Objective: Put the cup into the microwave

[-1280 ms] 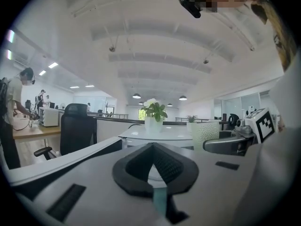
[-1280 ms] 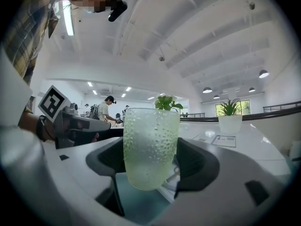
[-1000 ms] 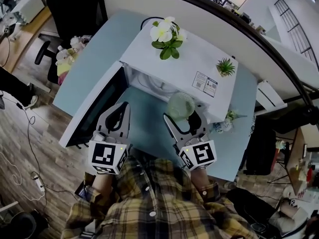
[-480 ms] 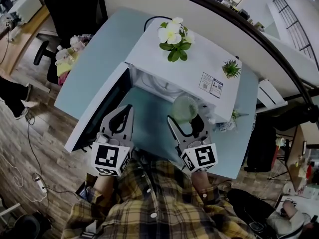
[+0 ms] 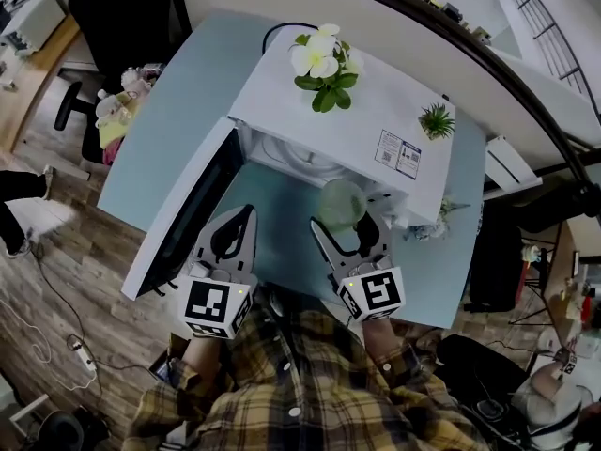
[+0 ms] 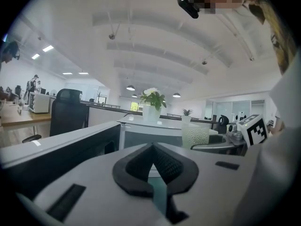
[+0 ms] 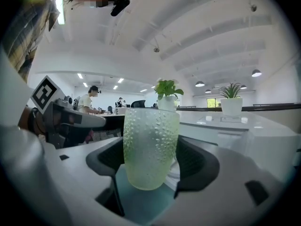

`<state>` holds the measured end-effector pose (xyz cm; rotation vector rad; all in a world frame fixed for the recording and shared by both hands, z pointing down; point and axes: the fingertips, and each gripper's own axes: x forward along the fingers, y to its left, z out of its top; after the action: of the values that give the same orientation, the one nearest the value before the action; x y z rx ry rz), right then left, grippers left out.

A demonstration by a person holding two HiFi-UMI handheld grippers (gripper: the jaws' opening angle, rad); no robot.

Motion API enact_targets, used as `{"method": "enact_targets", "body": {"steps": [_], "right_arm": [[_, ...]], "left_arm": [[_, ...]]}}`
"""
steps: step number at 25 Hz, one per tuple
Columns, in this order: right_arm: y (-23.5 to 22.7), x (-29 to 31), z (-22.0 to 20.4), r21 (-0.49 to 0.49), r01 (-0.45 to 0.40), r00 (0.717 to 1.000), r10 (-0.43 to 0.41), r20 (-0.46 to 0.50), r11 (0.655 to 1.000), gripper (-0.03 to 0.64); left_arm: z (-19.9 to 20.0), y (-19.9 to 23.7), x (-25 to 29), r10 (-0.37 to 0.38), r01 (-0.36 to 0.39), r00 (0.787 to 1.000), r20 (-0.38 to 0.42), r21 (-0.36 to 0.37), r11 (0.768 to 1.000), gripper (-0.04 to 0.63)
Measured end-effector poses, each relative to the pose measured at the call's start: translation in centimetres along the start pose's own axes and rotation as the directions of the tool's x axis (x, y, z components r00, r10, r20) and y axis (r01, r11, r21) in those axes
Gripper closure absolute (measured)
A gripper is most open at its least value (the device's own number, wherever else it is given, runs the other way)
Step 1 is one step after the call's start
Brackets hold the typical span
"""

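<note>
A pale green dimpled cup (image 5: 341, 203) stands upright between the jaws of my right gripper (image 5: 346, 224), which is shut on it. In the right gripper view the cup (image 7: 150, 147) fills the middle, with the right gripper (image 7: 151, 160) pressing on its lower half from both sides. The cup hangs just in front of the white microwave (image 5: 376, 120), at the right side of its open cavity (image 5: 286, 158). The microwave door (image 5: 183, 219) is swung open to the left. My left gripper (image 5: 235, 224) is shut and empty beside the door; its tips (image 6: 151, 147) meet.
A potted white flower (image 5: 319, 54) and a small green plant (image 5: 437, 120) stand on the microwave's top. Another small plant (image 5: 437, 222) sits on the teal table (image 5: 178, 111) right of the microwave. A black office chair (image 5: 113, 17) stands at the far left.
The head view has shifted a little. The cup stays in my right gripper in front of the microwave opening, and both grippers keep nearly the same place relative to it.
</note>
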<state>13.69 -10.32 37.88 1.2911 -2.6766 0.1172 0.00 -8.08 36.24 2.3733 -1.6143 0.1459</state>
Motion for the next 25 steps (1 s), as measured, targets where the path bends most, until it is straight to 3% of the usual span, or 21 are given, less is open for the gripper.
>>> {"method": "enact_targets", "body": {"steps": [14,25], "right_arm": [[-0.9,2.9,-3.9,0.034,0.035,0.999,-0.036,0.014,0.999,0.275],[-1.0,5.9,-7.4,-0.022,0.047,0.999,-0.048,-0.016,0.999,0.275]], "left_arm": [[-3.5,-0.5,1.7,-0.042,0.041,0.998,-0.049,-0.027,0.999,0.604],[-5.0,-0.9,3.3,-0.068,0.066,0.995,-0.067,-0.033,0.997,0.606]]}}
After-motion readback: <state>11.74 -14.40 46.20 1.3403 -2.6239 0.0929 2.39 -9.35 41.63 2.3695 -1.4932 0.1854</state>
